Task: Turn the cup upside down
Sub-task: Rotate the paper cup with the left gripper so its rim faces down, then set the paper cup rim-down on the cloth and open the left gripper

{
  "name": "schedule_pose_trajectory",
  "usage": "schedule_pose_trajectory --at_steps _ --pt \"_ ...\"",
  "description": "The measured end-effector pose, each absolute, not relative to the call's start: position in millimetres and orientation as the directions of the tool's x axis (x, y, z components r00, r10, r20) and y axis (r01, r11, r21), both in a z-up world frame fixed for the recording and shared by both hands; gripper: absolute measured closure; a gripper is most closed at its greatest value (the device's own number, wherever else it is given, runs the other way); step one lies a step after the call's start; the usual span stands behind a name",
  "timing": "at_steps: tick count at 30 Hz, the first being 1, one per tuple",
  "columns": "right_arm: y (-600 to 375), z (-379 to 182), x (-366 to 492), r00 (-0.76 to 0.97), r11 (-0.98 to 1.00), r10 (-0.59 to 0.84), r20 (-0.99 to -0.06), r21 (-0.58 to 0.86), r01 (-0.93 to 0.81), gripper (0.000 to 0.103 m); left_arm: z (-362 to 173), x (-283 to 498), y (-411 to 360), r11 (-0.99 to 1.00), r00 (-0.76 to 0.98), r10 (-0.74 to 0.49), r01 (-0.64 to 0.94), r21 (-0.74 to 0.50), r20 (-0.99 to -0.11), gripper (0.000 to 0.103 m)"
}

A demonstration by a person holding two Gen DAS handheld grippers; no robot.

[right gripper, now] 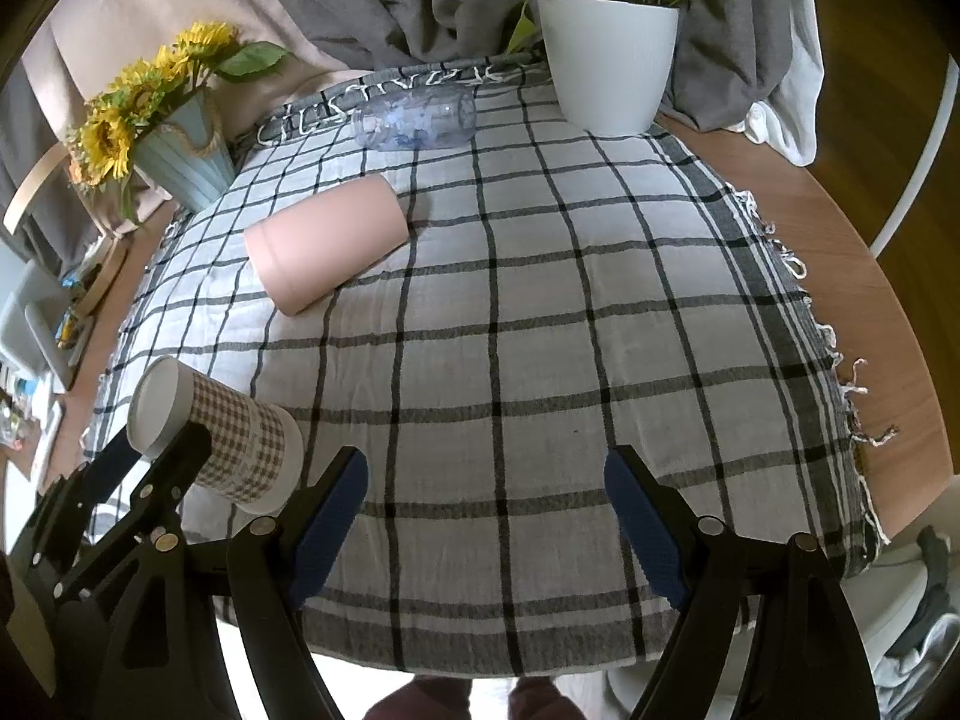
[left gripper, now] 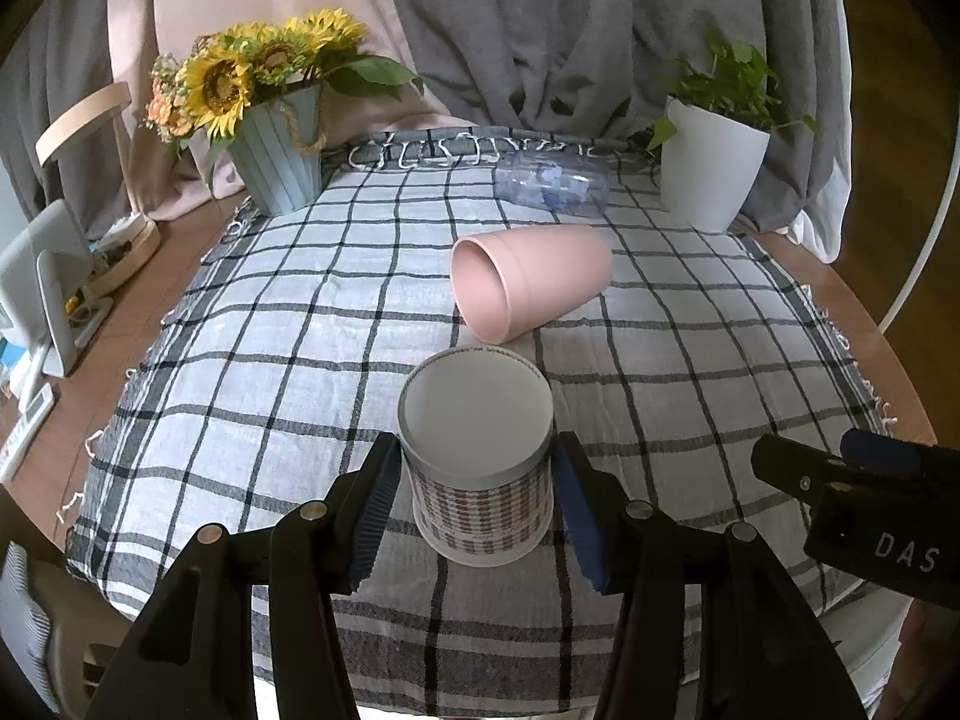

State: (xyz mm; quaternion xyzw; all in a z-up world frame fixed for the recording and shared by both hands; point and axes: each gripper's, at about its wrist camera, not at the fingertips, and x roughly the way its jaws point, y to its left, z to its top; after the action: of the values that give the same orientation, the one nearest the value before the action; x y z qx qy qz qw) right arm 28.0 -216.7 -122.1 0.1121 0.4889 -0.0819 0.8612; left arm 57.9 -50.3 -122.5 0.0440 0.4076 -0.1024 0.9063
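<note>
left tongs (left gripper: 474, 504) clamped on the checked paper cup (left gripper: 477, 468), pads pressing both flanks near the closed white base, which faces up. rim down toward the checked cloth (left gripper: 240, 360), though contact with it impossible to confirm. looks like the flip nearly complete, only set-down and release left. right tongs (right gripper: 486, 516) spread wide, gripping nothing, hovering off to the right. beyond the left tongs, pink cup (left gripper: 528, 282) lying on its side, near enough to nudge. ahead of the right tongs, bare cloth; desk edge (right gripper: 870, 276) further right.
</note>
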Motion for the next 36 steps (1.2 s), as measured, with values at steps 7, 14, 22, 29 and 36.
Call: schedule_pose_trajectory --at_steps 7,14,22,29,36 --pt "-219 -114 17 0.532 0.962 -0.027 -0.846 0.122 0.244 0.015 -109 48 -44 0.985 0.671 -0.144 0.165 -0.043 -0.728 0.01" --pt "-224 -100 -3 0.576 0.964 -0.034 -0.817 0.125 0.235 0.012 -90 20 -41 0.995 0.71 -0.068 0.102 0.007 -0.701 0.0" --pt "-215 -79 -29 0.616 0.968 -0.052 -0.786 0.112 0.225 0.011 -78 -4 -19 0.995 0.679 -0.015 0.083 0.057 -0.734 0.0" --pt "-183 -54 -56 0.658 0.974 -0.088 -0.748 0.073 0.213 0.011 -63 -31 18 0.993 0.684 0.031 0.062 0.101 -0.728 0.0" --pt "-147 -35 -97 0.683 0.969 -0.121 -0.72 0.062 0.238 0.011 -38 -68 55 0.989 0.727 -0.008 0.108 0.103 -0.687 0.0"
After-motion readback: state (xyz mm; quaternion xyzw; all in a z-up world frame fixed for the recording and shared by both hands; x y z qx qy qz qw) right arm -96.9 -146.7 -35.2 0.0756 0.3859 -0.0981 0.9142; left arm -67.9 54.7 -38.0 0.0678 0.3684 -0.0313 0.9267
